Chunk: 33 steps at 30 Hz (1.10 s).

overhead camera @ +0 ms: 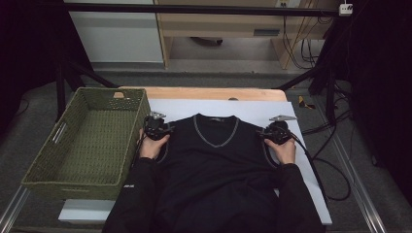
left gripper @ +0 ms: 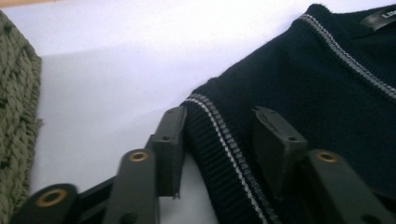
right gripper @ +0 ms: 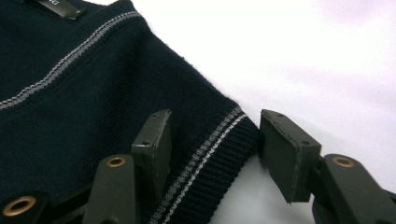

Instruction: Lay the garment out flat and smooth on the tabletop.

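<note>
A black vest with thin grey stripes lies flat on a white sheet on the worktop. Its V-neck points away from the person. A green woven basket sits just to the left of the vest, and there is nothing inside it.

Nobody told me the job, so I am guessing. It looks like the vest will be folded, and maybe put into the basket after. None of that is done yet. The vest is spread out with no fold in it. Everything is left to do: grab, fold, and move.

The left claw is at the vest's left shoulder. In the left gripper view its jaws stand apart. The striped edge of the armhole lies between them, with one jaw on the white sheet side and one over the black cloth. They are not pinching it yet.

The right claw is at the vest's right shoulder and looks the same. In the right gripper view its jaws are wide apart around the striped edge. One jaw is over the cloth and the other is over the sheet. It holds nothing so far.
</note>
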Motion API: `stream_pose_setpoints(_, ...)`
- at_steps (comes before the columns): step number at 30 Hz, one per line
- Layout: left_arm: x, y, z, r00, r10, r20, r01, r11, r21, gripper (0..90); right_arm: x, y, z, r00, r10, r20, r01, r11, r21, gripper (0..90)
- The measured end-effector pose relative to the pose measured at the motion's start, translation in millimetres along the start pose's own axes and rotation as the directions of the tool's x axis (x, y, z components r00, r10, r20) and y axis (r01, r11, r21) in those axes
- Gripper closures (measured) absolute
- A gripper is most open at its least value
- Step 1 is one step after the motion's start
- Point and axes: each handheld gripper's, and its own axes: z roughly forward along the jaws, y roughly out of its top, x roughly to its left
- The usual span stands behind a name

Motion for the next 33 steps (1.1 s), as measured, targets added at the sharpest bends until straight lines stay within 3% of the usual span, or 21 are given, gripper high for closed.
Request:
stream_pose_setpoints(4, -3.1, -0.7, -0.6, 0.9995, -0.005, 0.032, 0.005, 1.0000, -0.002, 73.2, 2.7, -0.5, -0.9, 1.0000, 0.004, -0.003, -0.004, 1.000, -0.004, 63.1)
stream_pose_setpoints(6, -4.9, -0.3, -0.4, 0.9995, 0.010, 0.031, -0.010, 0.9999, 0.000, 77.1, 4.1, -0.5, -1.3, 0.9993, 0.012, -0.036, -0.012, 1.000, -0.003, 75.0)
stream_pose_setpoints(8, -5.3, -0.1, -0.8, 0.9990, 0.026, 0.036, -0.026, 0.9997, 0.001, 78.4, 5.6, -0.7, -1.2, 0.9990, 0.009, -0.045, -0.009, 1.000, -0.005, 77.9)
stream_pose_setpoints(12, -4.3, 1.5, -7.4, 0.9991, 0.020, 0.036, -0.019, 0.9996, -0.022, 80.1, 5.9, 0.0, -4.1, 0.9982, 0.000, -0.060, -0.001, 1.000, -0.021, 79.5)
stream_pose_setpoints(15, -7.8, 10.0, -23.8, 0.9989, 0.036, 0.028, -0.033, 0.9944, -0.100, 80.7, 6.9, 5.2, -16.4, 0.9974, -0.014, -0.071, 0.008, 0.997, -0.074, 79.7)
stream_pose_setpoints(16, -10.1, 17.0, -36.0, 0.9990, 0.038, 0.024, -0.034, 0.9881, -0.150, 80.8, 7.6, 7.5, -20.7, 0.9974, -0.016, -0.071, 0.009, 0.996, -0.086, 79.7)
stream_pose_setpoints(18, -11.9, 26.4, -50.1, 0.9986, 0.047, 0.023, -0.041, 0.9782, -0.204, 80.9, 9.3, 15.4, -33.2, 0.9971, -0.036, -0.067, 0.027, 0.991, -0.128, 79.7)
stream_pose_setpoints(21, -13.1, 48.2, -67.3, 0.9975, 0.068, -0.016, -0.070, 0.9649, -0.253, 81.0, 14.7, 35.9, -50.5, 0.9961, -0.060, -0.065, 0.047, 0.982, -0.182, 79.7)
stream_pose_setpoints(24, -6.5, 77.6, -77.4, 0.9951, 0.074, -0.065, -0.090, 0.9527, -0.290, 81.0, 18.2, 65.7, -56.5, 0.9964, -0.068, -0.050, 0.055, 0.970, -0.235, 79.7)
stream_pose_setpoints(26, 1.3, 98.5, -76.0, 0.9909, 0.075, -0.111, -0.105, 0.9501, -0.294, 81.0, 20.3, 91.1, -52.7, 0.9965, -0.083, -0.013, 0.077, 0.964, -0.256, 79.6)
stream_pose_setpoints(28, 9.8, 114.1, -65.2, 0.9853, 0.081, -0.150, -0.121, 0.9523, -0.280, 80.1, 21.6, 113.8, -43.4, 0.9955, -0.085, 0.042, 0.093, 0.957, -0.274, 78.0)
stream_pose_setpoints(29, 13.1, 118.5, -57.5, 0.9859, 0.075, -0.149, -0.112, 0.9588, -0.261, 77.8, 21.3, 121.6, -36.4, 0.9939, -0.086, 0.068, 0.102, 0.957, -0.272, 74.9)
stream_pose_setpoints(30, 13.7, 120.3, -52.3, 0.9865, 0.066, -0.150, -0.105, 0.9584, -0.265, 70.4, 21.6, 126.0, -28.4, 0.9916, -0.094, 0.089, 0.115, 0.955, -0.272, 64.1)
stream_pose_setpoints(31, 12.4, 120.1, -49.8, 0.9880, 0.058, -0.143, -0.099, 0.9501, -0.296, 61.0, 23.3, 128.0, -22.0, 0.9891, -0.095, 0.112, 0.121, 0.959, -0.255, 57.7)
stream_pose_setpoints(33, 7.5, 118.8, -49.4, 0.9947, 0.043, -0.093, -0.068, 0.9531, -0.295, 49.8, 28.6, 124.0, -17.0, 0.9885, -0.108, 0.106, 0.133, 0.956, -0.263, 50.4)
